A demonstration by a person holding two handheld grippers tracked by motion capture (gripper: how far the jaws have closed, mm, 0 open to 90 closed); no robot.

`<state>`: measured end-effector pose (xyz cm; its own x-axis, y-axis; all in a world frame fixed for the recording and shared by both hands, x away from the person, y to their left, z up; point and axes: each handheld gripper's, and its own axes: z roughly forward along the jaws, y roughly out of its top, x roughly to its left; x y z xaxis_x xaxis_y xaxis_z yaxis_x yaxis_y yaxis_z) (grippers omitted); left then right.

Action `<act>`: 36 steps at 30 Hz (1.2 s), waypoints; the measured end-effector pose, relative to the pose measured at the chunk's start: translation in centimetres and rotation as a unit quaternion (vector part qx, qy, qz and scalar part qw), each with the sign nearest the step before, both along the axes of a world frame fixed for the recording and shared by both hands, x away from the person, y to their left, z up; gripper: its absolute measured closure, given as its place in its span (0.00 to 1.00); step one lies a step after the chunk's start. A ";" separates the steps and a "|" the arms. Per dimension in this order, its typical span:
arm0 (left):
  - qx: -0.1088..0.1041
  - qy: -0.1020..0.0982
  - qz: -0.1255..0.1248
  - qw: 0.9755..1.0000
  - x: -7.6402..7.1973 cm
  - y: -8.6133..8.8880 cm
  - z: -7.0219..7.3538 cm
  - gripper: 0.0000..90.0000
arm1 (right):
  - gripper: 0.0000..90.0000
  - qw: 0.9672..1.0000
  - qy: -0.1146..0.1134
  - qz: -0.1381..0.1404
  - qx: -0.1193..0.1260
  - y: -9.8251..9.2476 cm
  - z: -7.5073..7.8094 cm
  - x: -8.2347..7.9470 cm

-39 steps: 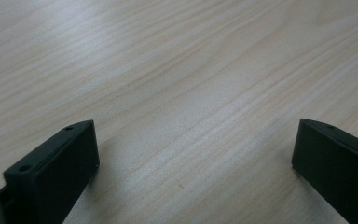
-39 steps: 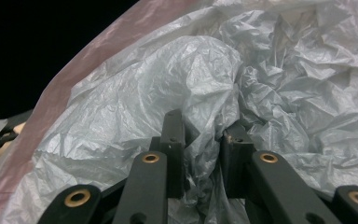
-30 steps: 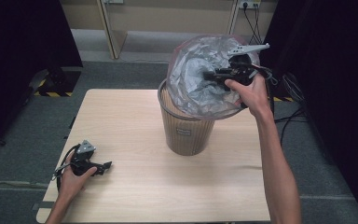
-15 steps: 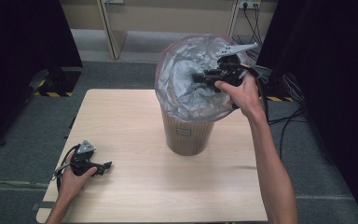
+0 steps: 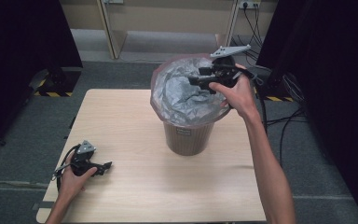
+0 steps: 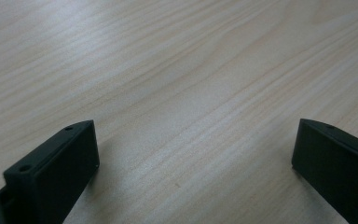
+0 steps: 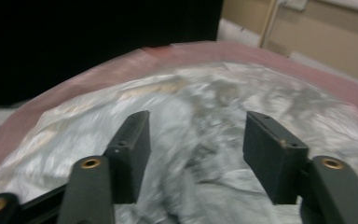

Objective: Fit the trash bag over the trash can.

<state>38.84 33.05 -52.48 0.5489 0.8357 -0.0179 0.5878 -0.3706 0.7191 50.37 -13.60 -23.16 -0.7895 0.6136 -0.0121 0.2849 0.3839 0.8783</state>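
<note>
- Two grippers in play: right gripper (image 5: 192,80) up over the bin (image 5: 188,136), left gripper (image 5: 106,165) low on the table (image 5: 168,186) near its front-left corner
- R jaws have just been opening; they stand apart w/ nothing between them, liner only behind the gap in the right gripper view
- Bin liner (image 5: 182,95), silvery grey w/ pinkish rim, is stretched over the bin mouth, crumpled inside
- R gripper (image 7: 193,140) points across the mouth from the bin's right side, just above the liner; contact w/ the plastic can't be told
- Bin stands upright, toward the table's far edge, about mid-width
- L jaws (image 6: 191,158) spread wide, released, nothing held; bare wood below them
- L gripper well apart from the bin
</note>
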 end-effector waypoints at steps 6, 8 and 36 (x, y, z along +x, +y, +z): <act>0.000 0.000 0.000 1.000 0.0 0.0 0.0 0.00 | 0.45 0.999 -0.006 -0.029 0.022 -2.2 0.6 0.0; 0.000 0.000 0.000 1.000 0.0 0.0 0.0 0.00 | 0.45 0.999 -0.005 -0.033 0.024 -2.4 0.6 0.0; -0.083 -0.079 -0.052 0.992 -1.2 -3.3 4.4 0.16 | 0.46 0.988 0.005 -0.151 0.044 -9.1 -1.0 3.8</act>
<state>37.63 29.78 -48.04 0.6388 0.7672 -0.0575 0.4274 -0.2918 0.8557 54.14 -22.66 -24.13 -0.5708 0.8191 0.0575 0.3829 0.2036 0.9011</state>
